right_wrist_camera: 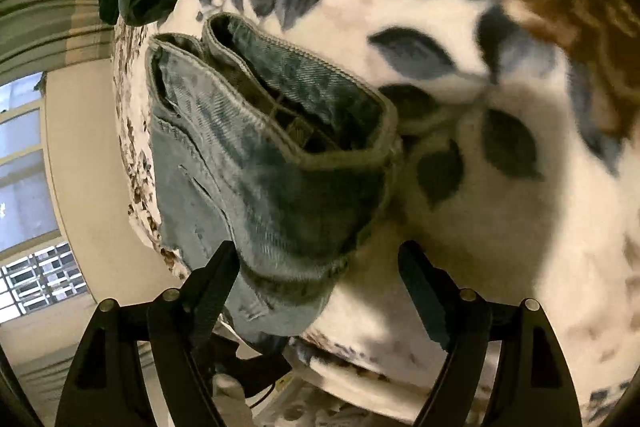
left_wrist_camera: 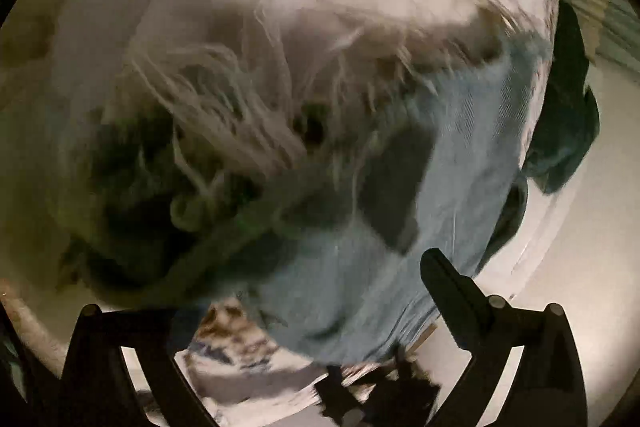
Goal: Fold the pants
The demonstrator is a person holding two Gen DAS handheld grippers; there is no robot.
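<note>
Faded blue denim pants [right_wrist_camera: 264, 163], thick and floppy, bunch between my wide right gripper [right_wrist_camera: 320, 263]; I'd pinch the stiff waistband. My left gripper [left_wrist_camera: 260, 291] gapes too.

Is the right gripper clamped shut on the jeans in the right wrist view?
No: the right gripper stands open, its fingers spread wide to either side of the jeans on the floral blanket.

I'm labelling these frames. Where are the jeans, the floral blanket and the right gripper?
jeans [right_wrist_camera: 256, 163]: right wrist view, denim near the hem.
floral blanket [right_wrist_camera: 500, 211]: right wrist view, pale patch.
right gripper [right_wrist_camera: 320, 259]: right wrist view, between open fingertips.
</note>
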